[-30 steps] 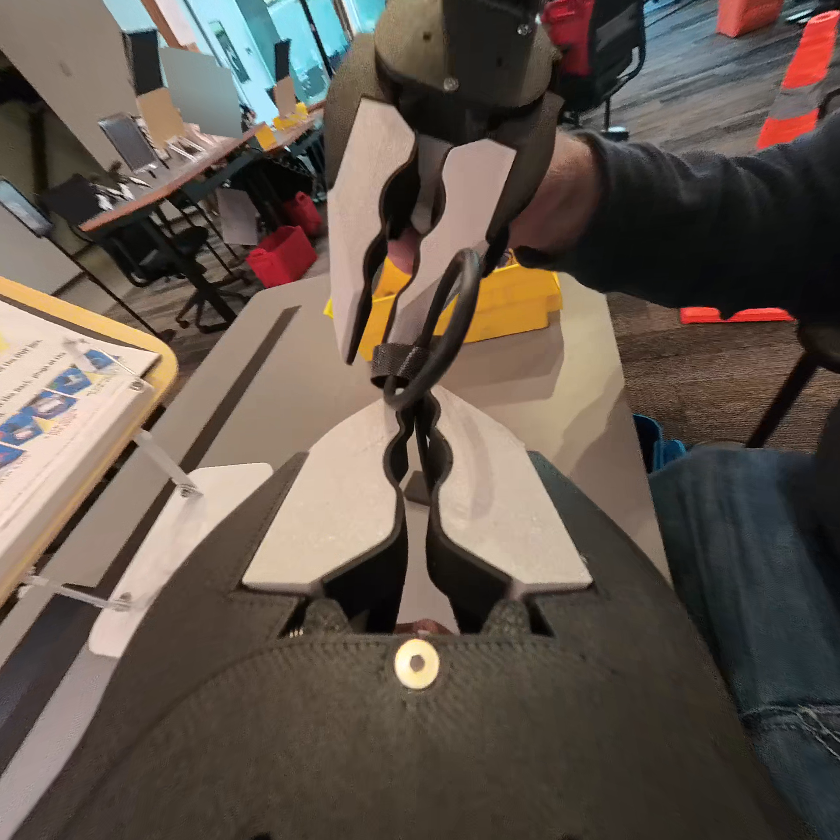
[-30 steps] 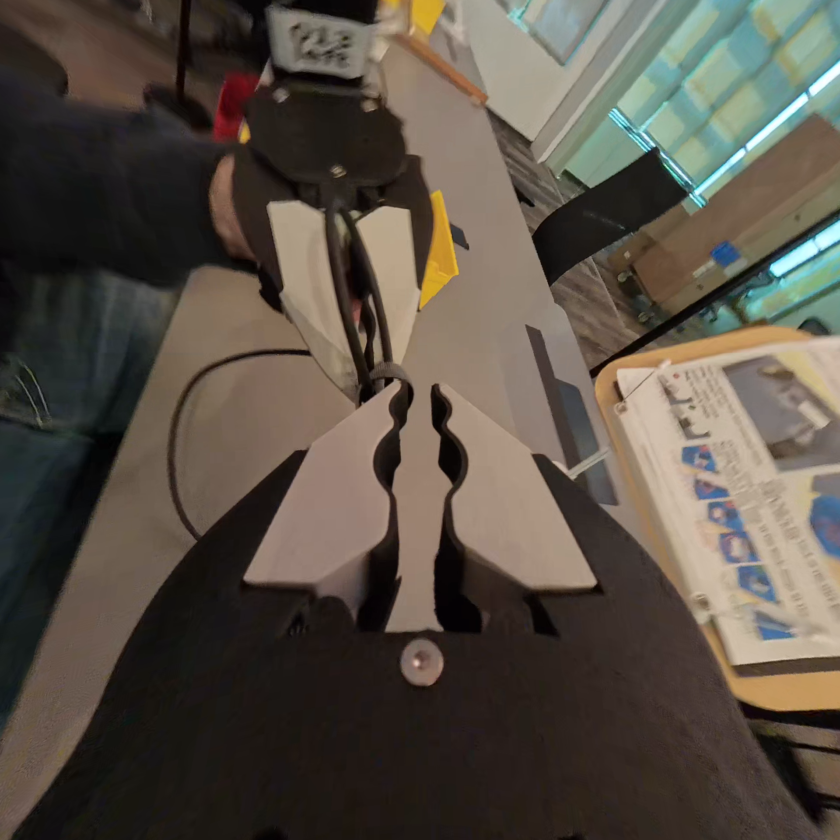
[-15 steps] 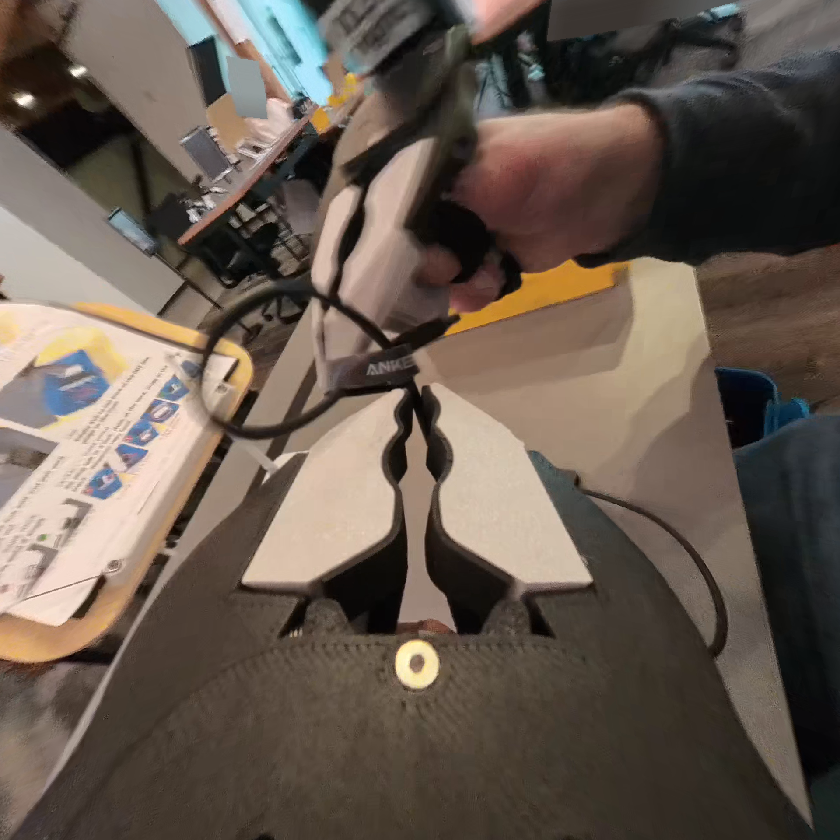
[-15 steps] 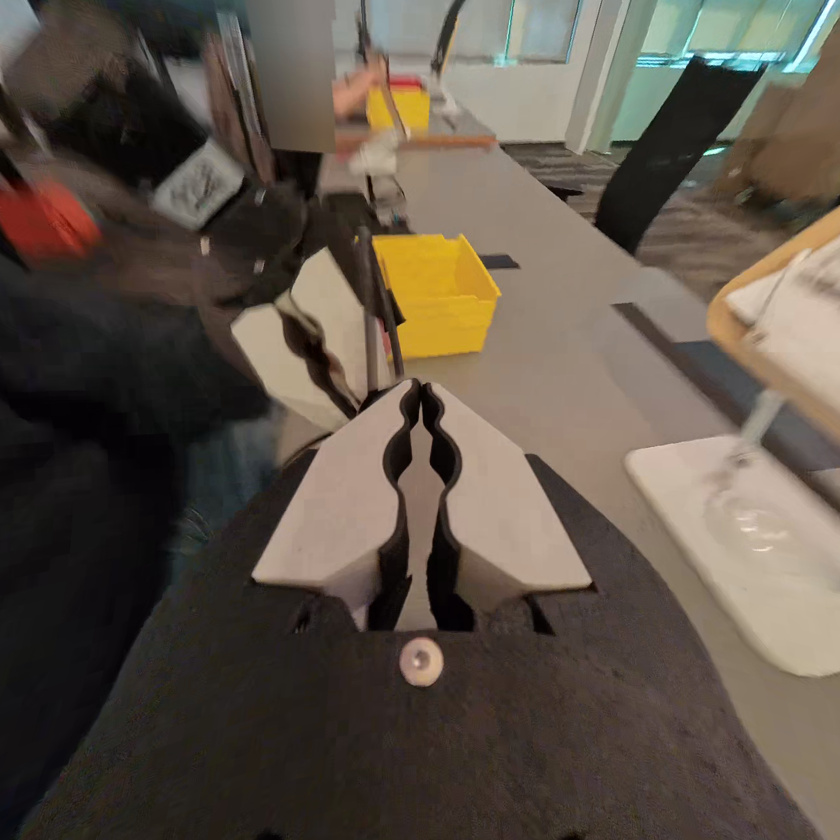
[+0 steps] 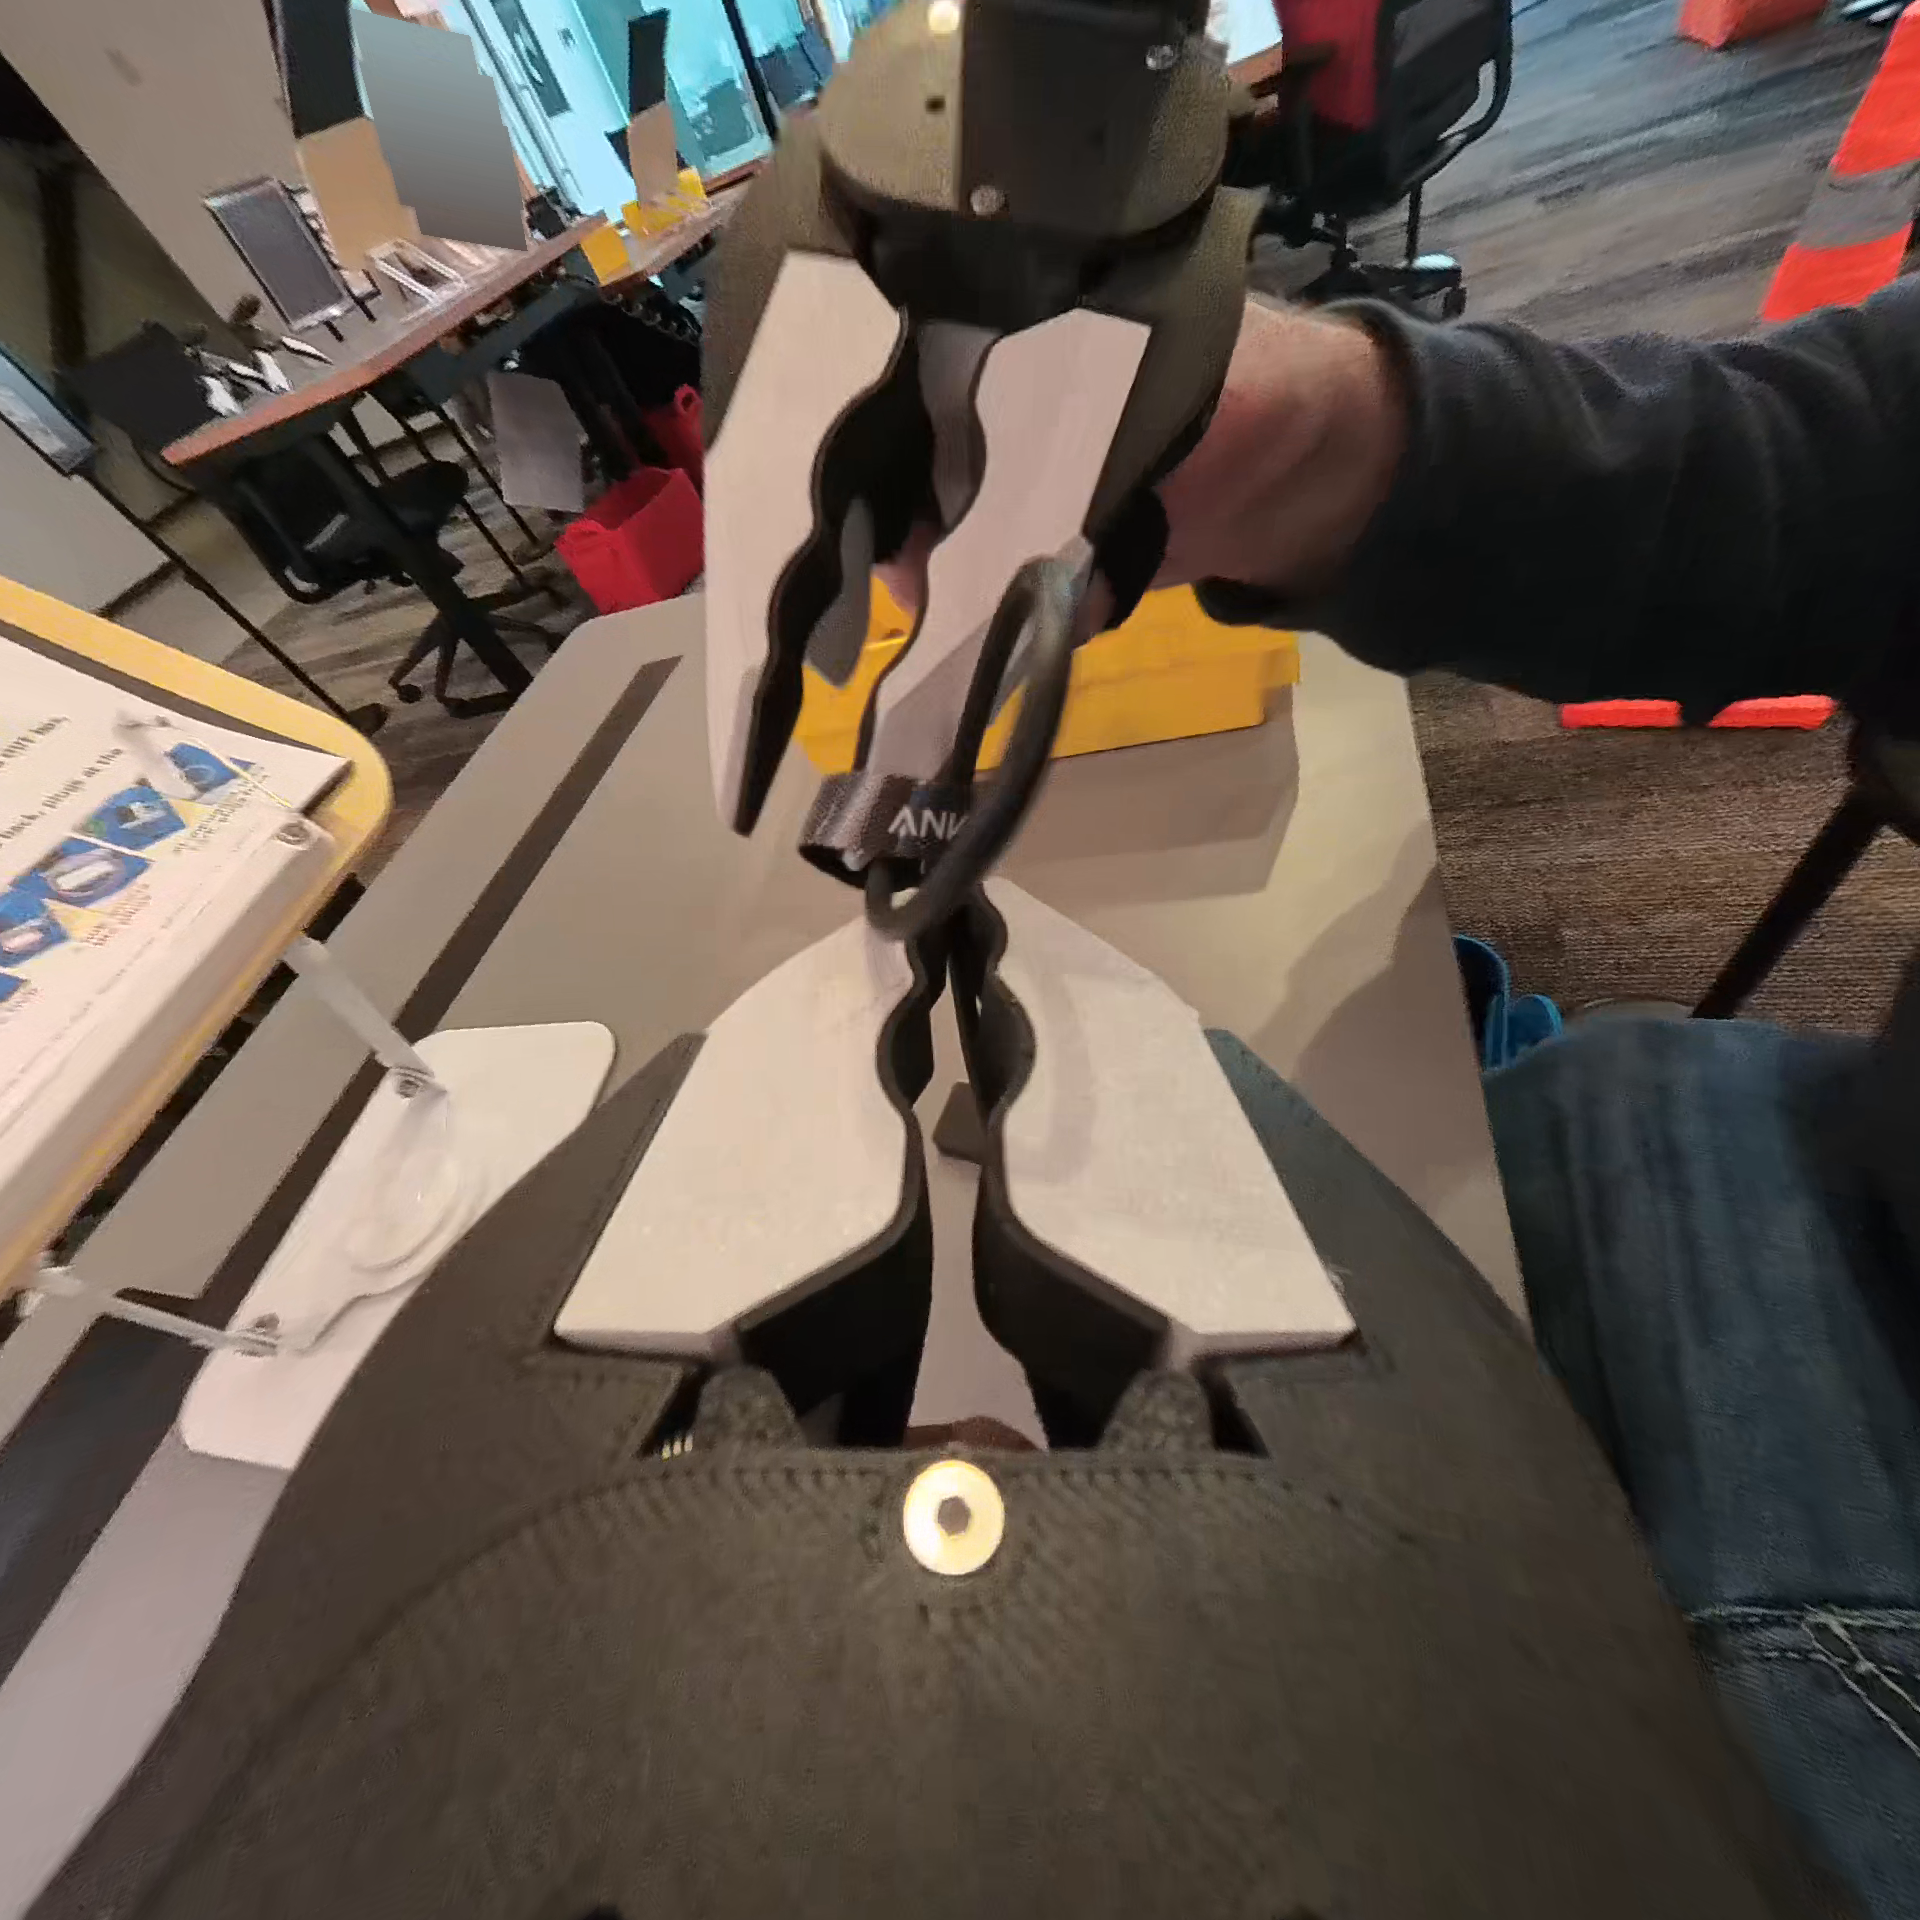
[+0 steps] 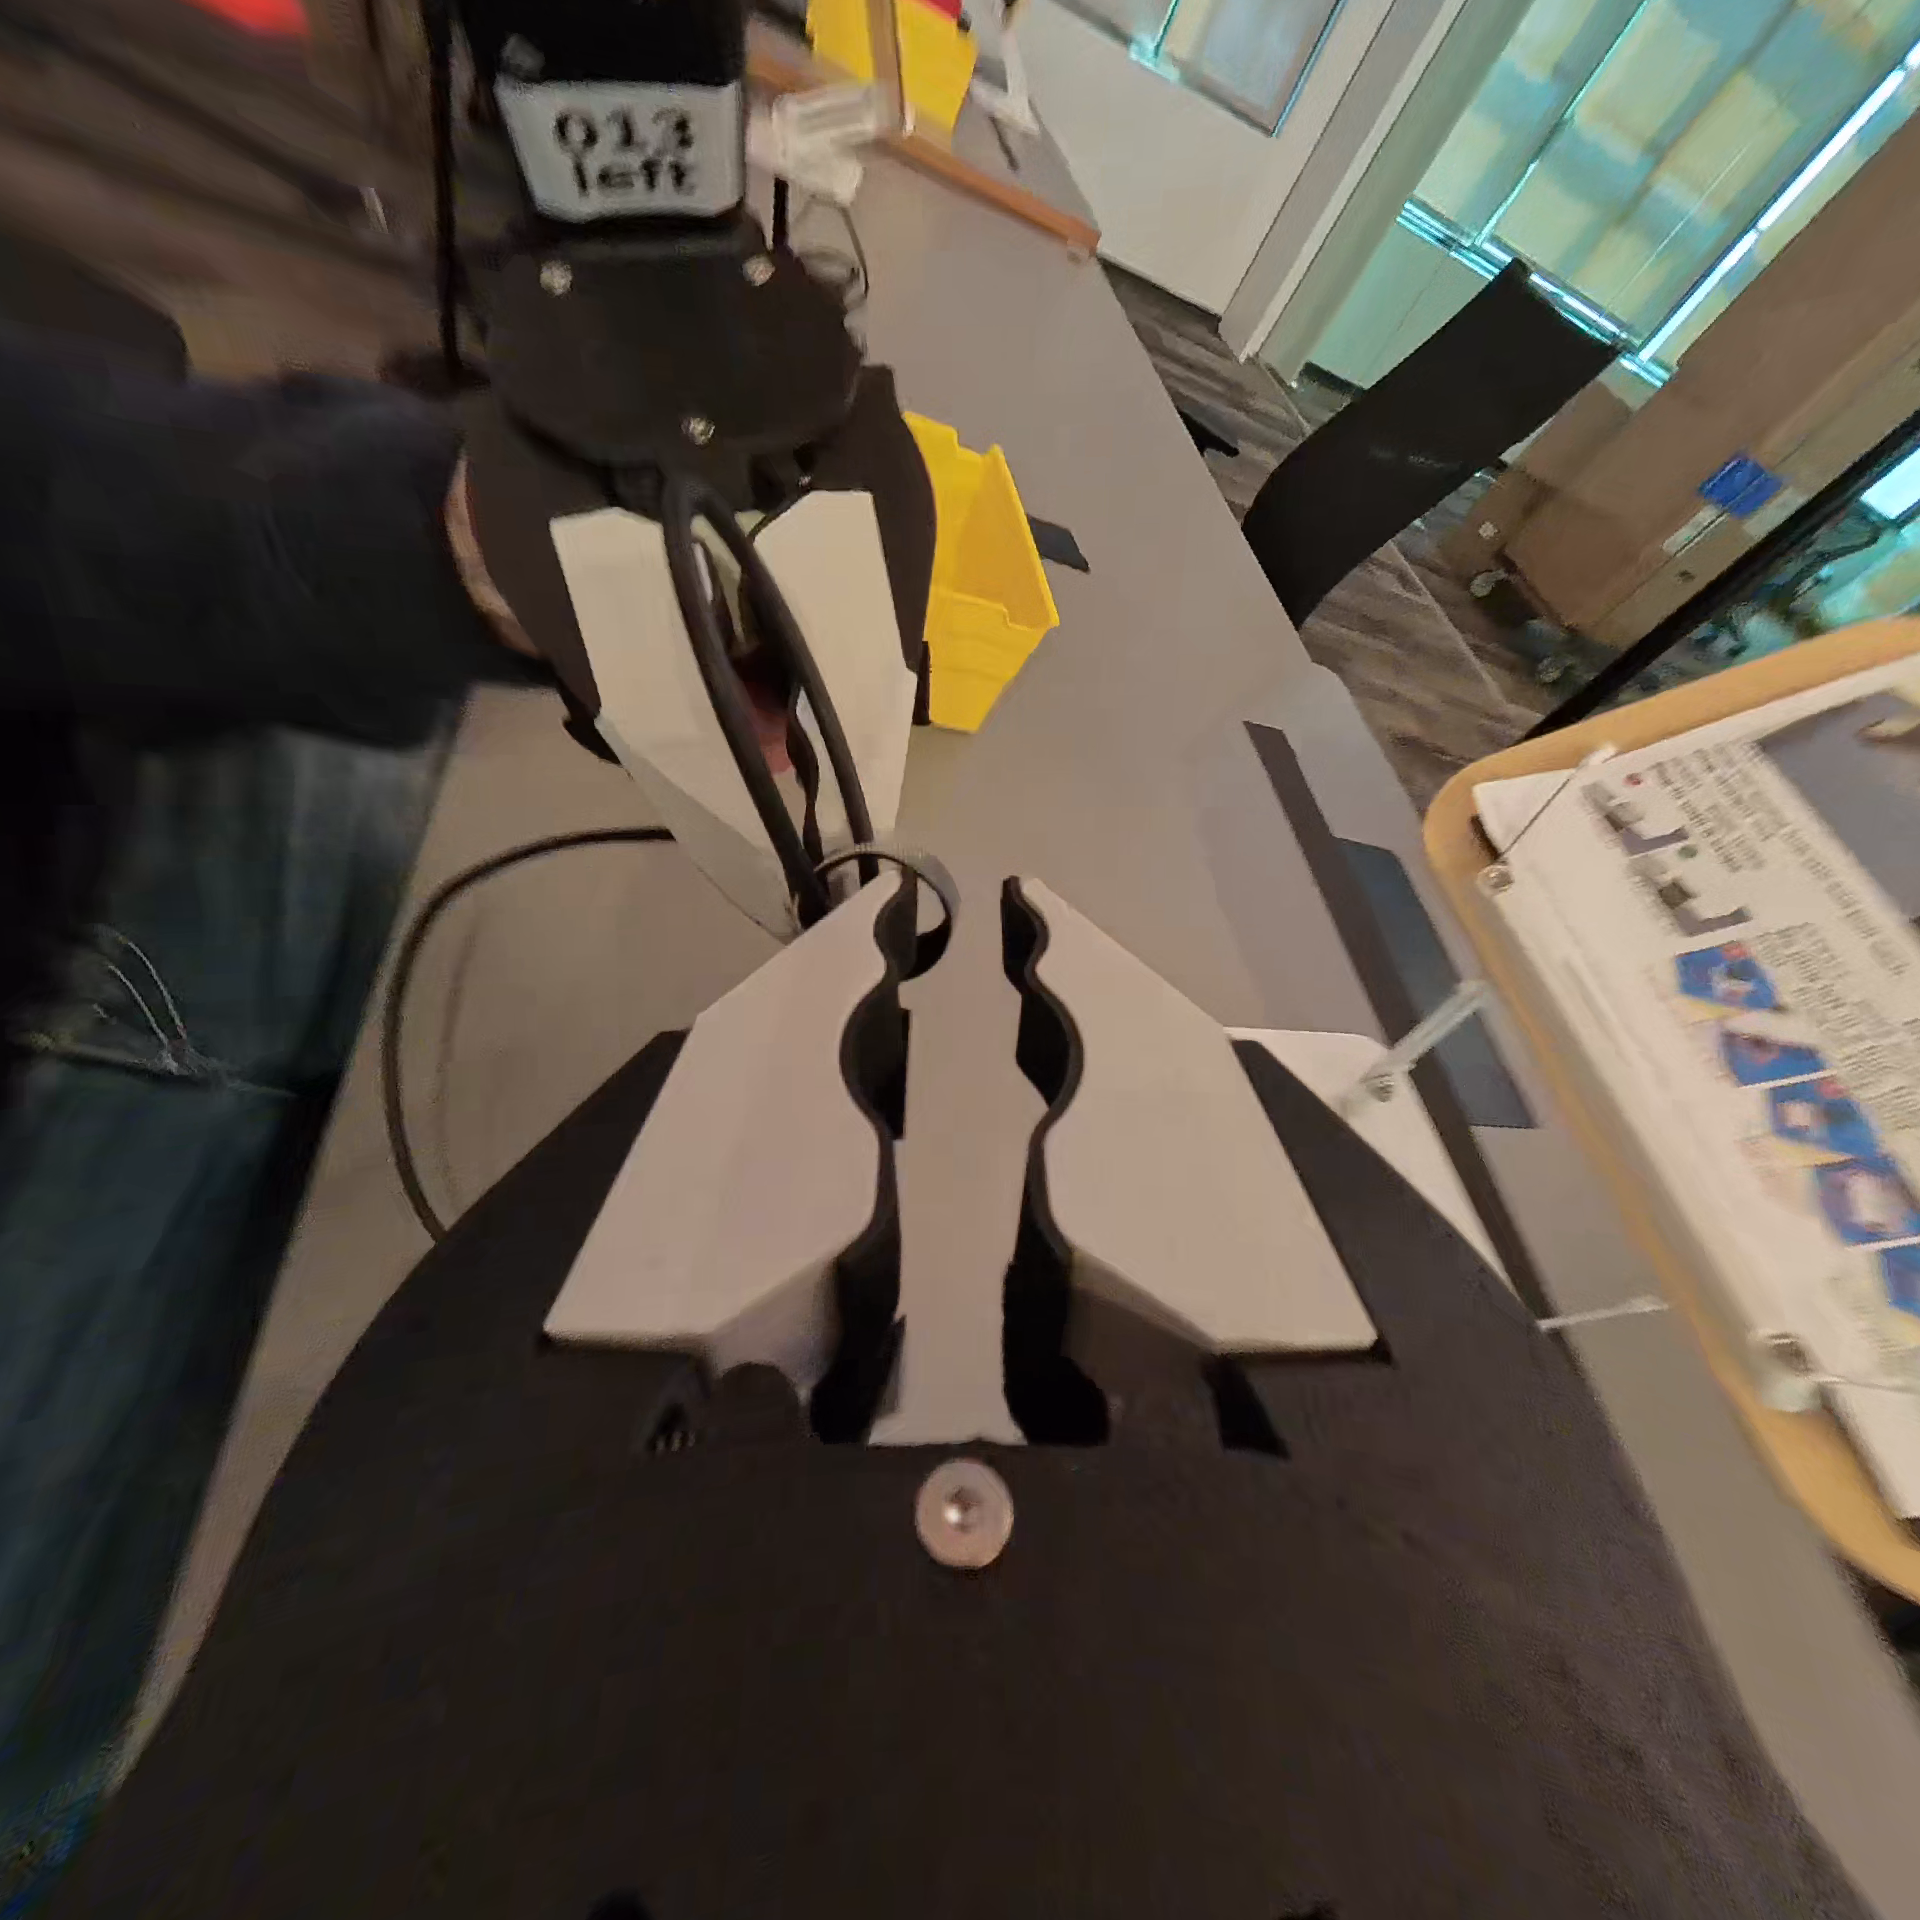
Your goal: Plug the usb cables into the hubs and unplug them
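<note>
I'm seeing two white-fingered black grippers (image 5: 951,914) (image 6: 951,899), one looped black cable (image 5: 997,748), one yellow plastic bin (image 6: 977,623), and one laminated instruction sheet (image 6: 1745,997).

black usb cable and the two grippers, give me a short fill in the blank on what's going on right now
1. The left gripper is ____ on the black usb cable.
2. The right gripper has its jaws ____, gripping nothing.
3. The bin on the grey table behind the grippers is ____ in colour.
4. A ____ strap is wrapped round the cable loop.

Missing words: shut; open; yellow; black
</note>
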Demonstrator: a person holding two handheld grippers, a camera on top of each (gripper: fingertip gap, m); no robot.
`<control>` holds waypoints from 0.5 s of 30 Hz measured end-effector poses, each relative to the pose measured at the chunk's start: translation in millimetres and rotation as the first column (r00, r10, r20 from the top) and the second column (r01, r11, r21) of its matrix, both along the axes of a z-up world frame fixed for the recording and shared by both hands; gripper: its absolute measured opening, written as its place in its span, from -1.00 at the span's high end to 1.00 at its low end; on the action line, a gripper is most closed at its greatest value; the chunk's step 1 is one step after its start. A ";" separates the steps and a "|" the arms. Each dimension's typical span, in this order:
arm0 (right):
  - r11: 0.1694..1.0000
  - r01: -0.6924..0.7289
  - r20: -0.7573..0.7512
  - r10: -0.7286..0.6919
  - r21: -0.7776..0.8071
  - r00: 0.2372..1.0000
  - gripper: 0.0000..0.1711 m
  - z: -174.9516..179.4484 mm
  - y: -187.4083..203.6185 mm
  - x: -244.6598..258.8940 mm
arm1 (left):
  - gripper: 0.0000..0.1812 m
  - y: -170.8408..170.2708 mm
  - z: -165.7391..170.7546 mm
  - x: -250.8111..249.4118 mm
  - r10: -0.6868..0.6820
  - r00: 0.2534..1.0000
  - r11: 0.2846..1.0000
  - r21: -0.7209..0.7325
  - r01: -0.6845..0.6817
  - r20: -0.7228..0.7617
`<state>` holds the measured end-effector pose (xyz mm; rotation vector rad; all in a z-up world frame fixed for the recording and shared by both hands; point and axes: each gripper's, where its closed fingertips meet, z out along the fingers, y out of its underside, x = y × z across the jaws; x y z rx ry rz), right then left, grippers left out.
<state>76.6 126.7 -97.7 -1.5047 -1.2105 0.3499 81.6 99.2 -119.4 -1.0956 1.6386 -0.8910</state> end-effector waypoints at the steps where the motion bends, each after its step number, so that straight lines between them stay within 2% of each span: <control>1: 0.999 -0.030 0.042 0.029 0.033 0.999 0.84 1.4 -3.6 -1.2 | 0.98 -0.6 -1.1 0.3 -0.009 1.000 1.000 -0.025 0.009 -0.003; 3: 0.988 -0.096 0.124 0.080 0.124 0.989 0.84 5.2 -11.1 -6.0 | 0.98 0.4 -4.2 -0.4 -0.018 1.000 0.998 -0.054 0.017 -0.017; 5: 0.966 -0.151 0.277 0.090 0.209 0.957 0.92 -1.7 -14.6 -8.8 | 0.98 -3.0 -9.2 -0.4 -0.044 0.998 0.996 -0.076 0.040 -0.048; 7: 0.948 -0.179 0.370 0.072 0.262 0.926 1.00 -4.4 -14.7 -11.8 | 0.98 -6.3 -10.0 1.1 -0.067 0.997 0.992 -0.108 0.062 -0.047; 9: 0.935 -0.185 0.427 0.040 0.303 0.903 1.00 -4.9 -12.7 -12.3 | 0.98 -6.3 -11.5 1.8 -0.073 0.996 0.990 -0.127 0.067 -0.046; 12: 0.980 -0.065 0.275 0.011 0.190 0.961 1.00 1.8 -0.8 -11.6 | 0.98 -11.2 -12.9 6.1 -0.073 0.996 0.994 -0.082 0.069 -0.045; 14: 1.000 0.025 0.065 -0.024 -0.017 0.998 1.00 2.6 12.2 -5.8 | 0.97 -2.7 -9.3 9.5 0.022 0.999 0.998 0.054 -0.020 -0.035; 15: 0.991 0.088 0.001 -0.089 -0.101 0.996 1.00 -3.2 23.1 3.3 | 0.96 3.6 -8.8 5.8 0.062 0.997 0.992 0.118 -0.055 -0.056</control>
